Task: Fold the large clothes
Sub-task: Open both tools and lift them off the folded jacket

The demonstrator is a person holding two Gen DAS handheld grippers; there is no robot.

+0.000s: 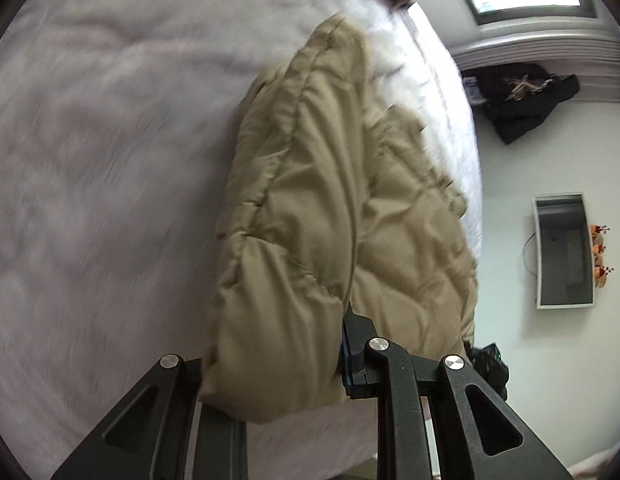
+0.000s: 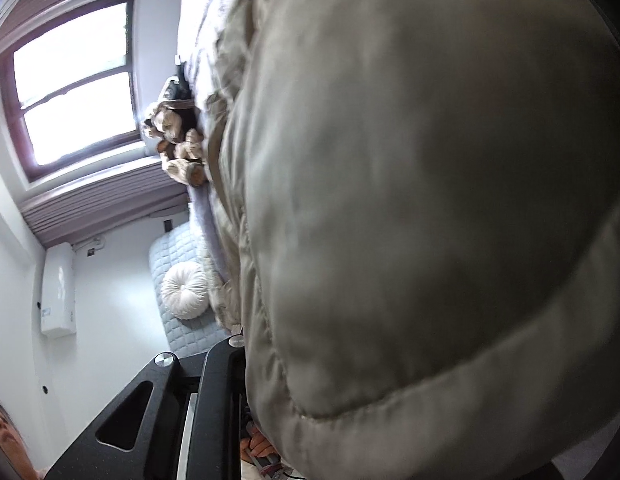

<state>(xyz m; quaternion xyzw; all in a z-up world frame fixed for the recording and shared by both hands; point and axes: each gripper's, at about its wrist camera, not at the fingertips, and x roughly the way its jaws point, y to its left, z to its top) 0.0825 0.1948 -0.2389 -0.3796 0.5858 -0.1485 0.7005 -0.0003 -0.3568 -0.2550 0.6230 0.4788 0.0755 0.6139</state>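
Note:
A tan quilted puffer jacket [image 1: 310, 208] hangs in a lifted fold above the pale grey bed cover [image 1: 101, 152]. My left gripper [image 1: 277, 356] is shut on the jacket's near edge. The fabric bulges between the jaws and hides the left finger, while the right finger [image 1: 356, 344] shows beside it. In the right wrist view the same jacket [image 2: 430, 200] fills most of the picture, close to the lens. My right gripper [image 2: 310, 384] is shut on its padded hem. Only one black finger [image 2: 221, 384] shows; the jacket covers the other.
Plush toys [image 2: 177, 140] lie at the bed's far end under a window [image 2: 73, 84]. A round white cushion [image 2: 184, 290] rests on a quilted pad. Dark clothes [image 1: 518, 96] and a white box [image 1: 564, 250] sit beyond the bed's edge. A person's head [image 2: 3, 436] shows at the lower left.

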